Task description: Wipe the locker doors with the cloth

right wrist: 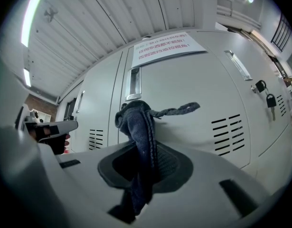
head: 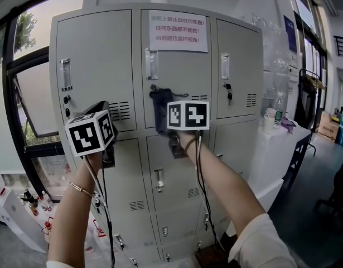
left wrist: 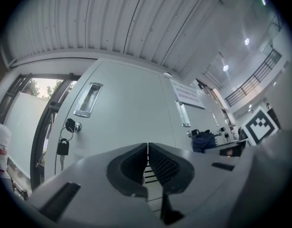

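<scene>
— Cloth [head: 160,111]: where is it seen?
— It is clamped between the jaws of the right gripper [right wrist: 145,161], dark blue and bunched. It is held against the middle upper locker door [head: 179,88] at the centre of the head view, below the handle [head: 152,64] and the paper notice [head: 178,31].
— And the left gripper [left wrist: 147,161]?
— Its jaws are closed together, with nothing held between them. It is held up left of centre, by the vent slots [head: 120,111] of the upper left door [head: 96,54].
</scene>
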